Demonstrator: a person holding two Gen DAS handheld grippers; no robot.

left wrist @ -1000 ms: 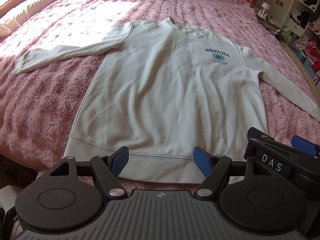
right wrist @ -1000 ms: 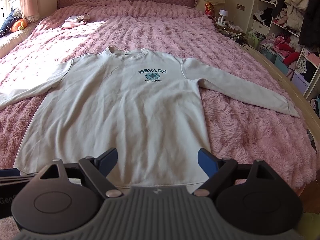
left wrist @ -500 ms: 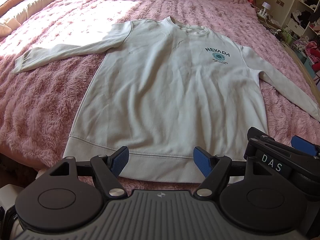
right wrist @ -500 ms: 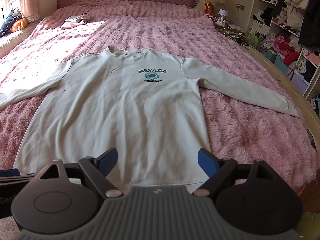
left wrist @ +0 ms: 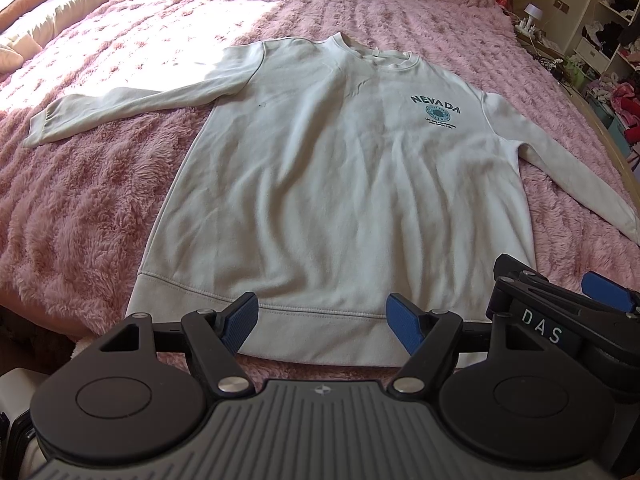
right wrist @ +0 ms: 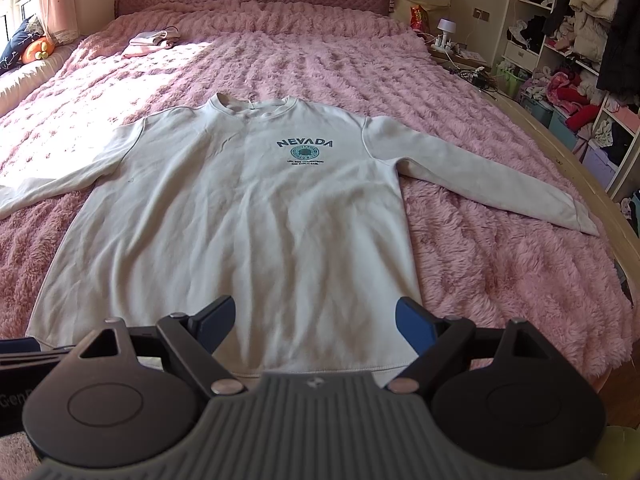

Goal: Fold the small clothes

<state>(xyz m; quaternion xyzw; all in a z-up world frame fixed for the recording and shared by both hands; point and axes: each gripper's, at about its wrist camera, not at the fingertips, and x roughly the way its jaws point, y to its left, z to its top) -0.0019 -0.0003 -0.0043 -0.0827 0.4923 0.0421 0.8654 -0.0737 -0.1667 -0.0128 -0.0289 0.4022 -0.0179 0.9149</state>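
Sweatshirt (right wrist: 240, 232) lies flat, face up, sleeves out, on the pink bed (right wrist: 500, 272). Nothing has shifted over the last second: left gripper (left wrist: 322, 322) and right gripper (right wrist: 314, 322) hover at its hem, jaws spread; folding not begun.

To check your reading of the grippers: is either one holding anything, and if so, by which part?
Nothing is held. The left gripper and right gripper are both open, near the sweatshirt's hem, which lies flat on the bed.
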